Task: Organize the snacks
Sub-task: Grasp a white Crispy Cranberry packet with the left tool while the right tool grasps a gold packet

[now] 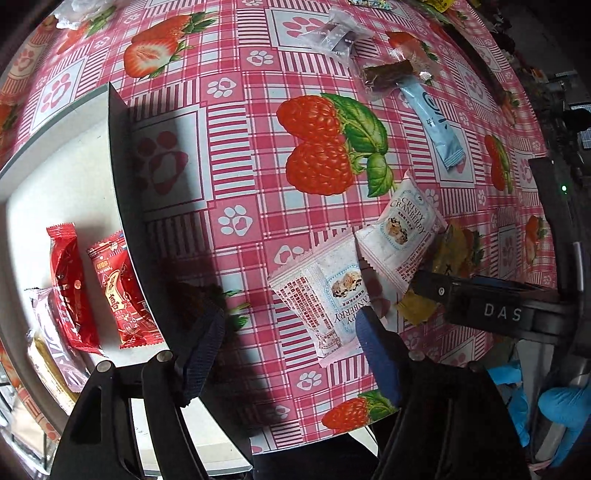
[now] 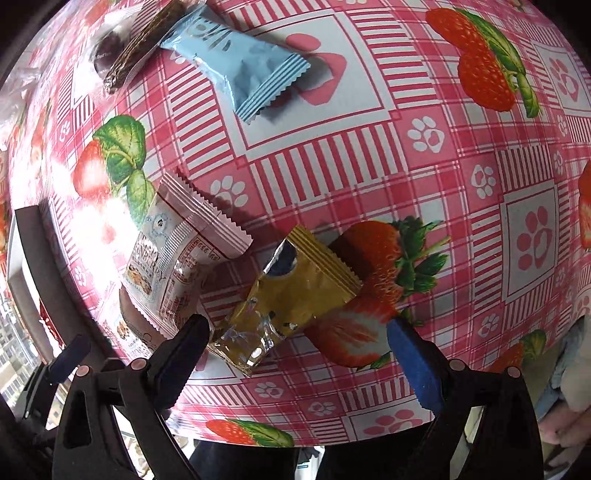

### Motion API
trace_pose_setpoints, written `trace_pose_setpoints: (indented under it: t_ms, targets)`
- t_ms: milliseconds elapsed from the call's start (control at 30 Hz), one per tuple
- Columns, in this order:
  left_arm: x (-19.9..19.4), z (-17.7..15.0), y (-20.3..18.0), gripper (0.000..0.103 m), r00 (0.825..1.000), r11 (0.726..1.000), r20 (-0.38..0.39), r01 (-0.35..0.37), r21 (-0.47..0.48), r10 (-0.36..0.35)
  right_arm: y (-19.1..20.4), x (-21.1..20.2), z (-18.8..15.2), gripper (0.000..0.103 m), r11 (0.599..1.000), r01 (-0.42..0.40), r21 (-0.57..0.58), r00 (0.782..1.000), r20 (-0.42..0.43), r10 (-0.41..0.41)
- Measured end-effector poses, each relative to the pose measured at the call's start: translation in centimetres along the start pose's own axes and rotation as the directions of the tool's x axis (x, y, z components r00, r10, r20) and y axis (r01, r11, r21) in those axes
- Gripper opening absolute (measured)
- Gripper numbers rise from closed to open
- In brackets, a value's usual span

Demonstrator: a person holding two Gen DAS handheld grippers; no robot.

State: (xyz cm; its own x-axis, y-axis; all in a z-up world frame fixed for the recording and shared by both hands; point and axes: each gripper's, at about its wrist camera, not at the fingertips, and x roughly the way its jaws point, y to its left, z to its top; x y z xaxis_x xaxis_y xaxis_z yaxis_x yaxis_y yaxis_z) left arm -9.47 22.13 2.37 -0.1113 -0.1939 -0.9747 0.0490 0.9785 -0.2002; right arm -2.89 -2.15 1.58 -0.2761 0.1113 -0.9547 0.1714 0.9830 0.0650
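Note:
My left gripper [image 1: 291, 343] is open, low over the table, with a white cranberry bar packet [image 1: 325, 299] by its right finger. A second cranberry packet [image 1: 402, 229] overlaps it. The white box [image 1: 74, 162] at left holds two red packets [image 1: 70, 288] and others. My right gripper [image 2: 295, 343] is open around a gold wrapper [image 2: 291, 299], not touching it; the cranberry packets [image 2: 177, 258] lie to its left. The right gripper also shows at right in the left wrist view [image 1: 428, 284], over the gold wrapper [image 1: 415, 308].
A light blue packet [image 1: 436, 125] [image 2: 236, 66], a brown wafer bar [image 1: 388, 74] [image 2: 140, 44] and clear-wrapped sweets [image 1: 336, 33] lie farther back on the strawberry tablecloth [image 1: 258, 147]. The table's front edge [image 2: 332, 439] is close below the right gripper.

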Motion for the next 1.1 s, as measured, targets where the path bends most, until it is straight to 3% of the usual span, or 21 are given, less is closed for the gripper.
trace_pose_setpoints:
  t_ms: [133, 267, 400, 533, 633, 767, 967, 1100]
  targets:
    - [0.5, -0.2, -0.3, 0.077, 1.000, 1.000, -0.005, -0.015, -0.026, 0.015, -0.4, 0.6, -0.7, 0.099, 0.990, 0.123, -0.073, 0.992, 0.029, -0.121]
    - [0.9, -0.2, -0.5, 0.077, 0.999, 0.998, -0.009, -0.036, -0.056, 0.036, -3.3, 0.9, -0.9, 0.102, 0.995, 0.095, -0.030, 0.995, 0.011, -0.095]
    - [0.9, -0.4, -0.7, 0.078, 0.999, 0.994, 0.003, -0.042, -0.096, 0.042, -4.2, 0.5, -0.6, 0.102, 0.992, 0.105, -0.073, 0.995, 0.011, -0.104]
    - [0.9, -0.7, -1.3, 0.078, 0.996, 0.989, 0.024, -0.081, -0.125, 0.084, -3.2, 0.6, 0.1, 0.102, 0.985, 0.125, -0.119, 0.992, 0.015, -0.124]
    - [0.9, -0.7, -1.7, 0.079, 0.994, 0.984, 0.032, -0.102, -0.143, 0.107, -0.2, 1.3, 0.8, 0.102, 0.970, 0.155, -0.187, 0.988, 0.037, -0.151]
    - [1.5, -0.6, -2.6, 0.080, 0.995, 0.979, 0.022, -0.091, -0.185, 0.096, 2.7, 1.4, 1.6, 0.103, 0.962, 0.151, -0.229, 0.988, 0.025, -0.149]
    - [1.7, -0.9, -4.0, 0.080, 0.990, 0.972, 0.006, -0.139, -0.190, 0.143, 3.7, 1.2, 1.9, 0.103, 0.955, 0.150, -0.256, 0.989, 0.049, -0.142]
    - [3.0, -1.0, -3.6, 0.081, 0.992, 0.963, -0.030, -0.127, -0.239, 0.123, 4.2, 1.1, 1.0, 0.103, 0.952, 0.153, -0.265, 0.987, 0.089, -0.134]
